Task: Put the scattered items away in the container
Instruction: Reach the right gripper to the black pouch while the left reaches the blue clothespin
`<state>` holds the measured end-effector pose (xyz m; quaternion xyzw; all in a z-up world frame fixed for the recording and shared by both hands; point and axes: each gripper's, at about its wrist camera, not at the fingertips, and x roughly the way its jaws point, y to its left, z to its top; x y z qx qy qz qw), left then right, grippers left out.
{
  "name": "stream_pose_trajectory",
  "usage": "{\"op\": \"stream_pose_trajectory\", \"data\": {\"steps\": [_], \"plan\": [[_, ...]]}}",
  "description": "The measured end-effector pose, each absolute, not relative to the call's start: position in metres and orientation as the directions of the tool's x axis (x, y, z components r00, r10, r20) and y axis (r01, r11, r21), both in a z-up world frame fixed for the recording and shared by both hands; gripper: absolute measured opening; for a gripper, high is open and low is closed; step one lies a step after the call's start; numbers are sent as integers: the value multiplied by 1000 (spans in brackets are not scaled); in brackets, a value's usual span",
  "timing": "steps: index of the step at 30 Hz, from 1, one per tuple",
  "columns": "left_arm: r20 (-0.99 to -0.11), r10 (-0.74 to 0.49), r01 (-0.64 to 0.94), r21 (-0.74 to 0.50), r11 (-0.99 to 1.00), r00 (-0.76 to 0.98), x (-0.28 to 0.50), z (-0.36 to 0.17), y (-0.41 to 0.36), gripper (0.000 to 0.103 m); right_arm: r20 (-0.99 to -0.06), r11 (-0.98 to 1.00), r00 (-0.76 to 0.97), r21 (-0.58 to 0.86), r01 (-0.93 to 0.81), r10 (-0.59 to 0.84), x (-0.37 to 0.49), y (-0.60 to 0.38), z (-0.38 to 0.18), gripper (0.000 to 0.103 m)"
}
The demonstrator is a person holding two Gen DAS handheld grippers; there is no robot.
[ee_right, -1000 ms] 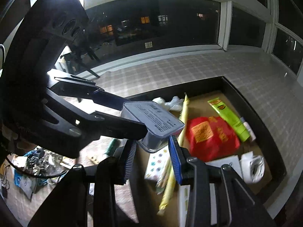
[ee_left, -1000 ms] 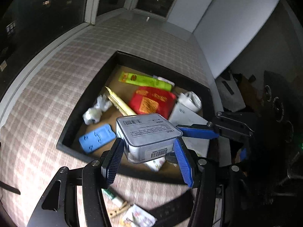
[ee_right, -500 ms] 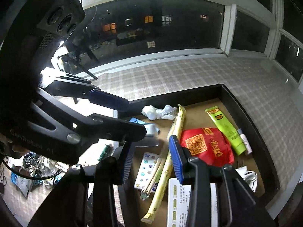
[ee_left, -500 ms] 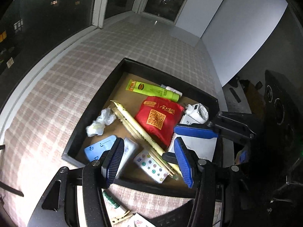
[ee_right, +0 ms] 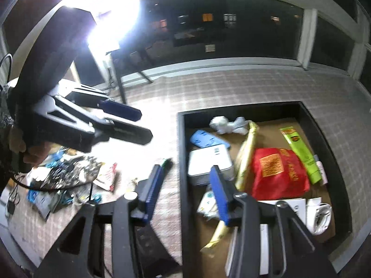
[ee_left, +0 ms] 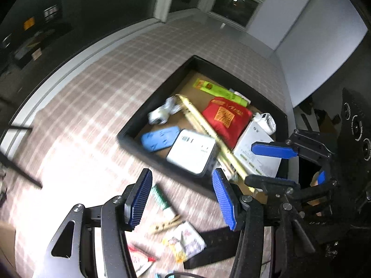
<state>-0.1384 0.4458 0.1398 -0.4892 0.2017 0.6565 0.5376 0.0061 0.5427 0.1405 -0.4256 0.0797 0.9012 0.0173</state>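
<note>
Both grippers now empty: left gripper [ee_left: 182, 195] gapes, right gripper [ee_right: 185, 193] jaws opening, nothing between. We see the white box [ee_left: 192, 154] it carried a second ago lying in the black tray [ee_left: 157, 97] (one item done). Left view shows clothespin [ee_left: 165, 225] and packets outside; right view shows a cluttered pile [ee_right: 65, 173].

Black open-topped container [ee_left: 160, 92] on checked cloth holds a white barcoded box [ee_left: 192, 154] lying flat against its near wall, beside a blue case [ee_left: 160, 137].
</note>
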Motion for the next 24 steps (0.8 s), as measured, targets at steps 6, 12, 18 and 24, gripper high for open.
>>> {"op": "stream_pose_trajectory", "data": {"steps": [6, 12, 18, 24], "plan": [[-862, 505, -868, -217, -447, -45, -131, 160, 388, 51, -775, -998, -630, 69, 10, -60, 14, 511, 144, 57], [-853, 501, -784, -207, -585, -148, -115, 178, 315, 52, -791, -992, -600, 82, 94, -122, 24, 489, 141, 66], [-869, 437, -677, -179, -714, -231, -76, 168, 240, 53, -835, -979, -526, 71, 192, -164, 39, 466, 123, 66], [-879, 432, -565, -256, -784, -201, -26, 128, 202, 53, -889, -954, -405, 103, 281, -215, 47, 452, 90, 66]]}}
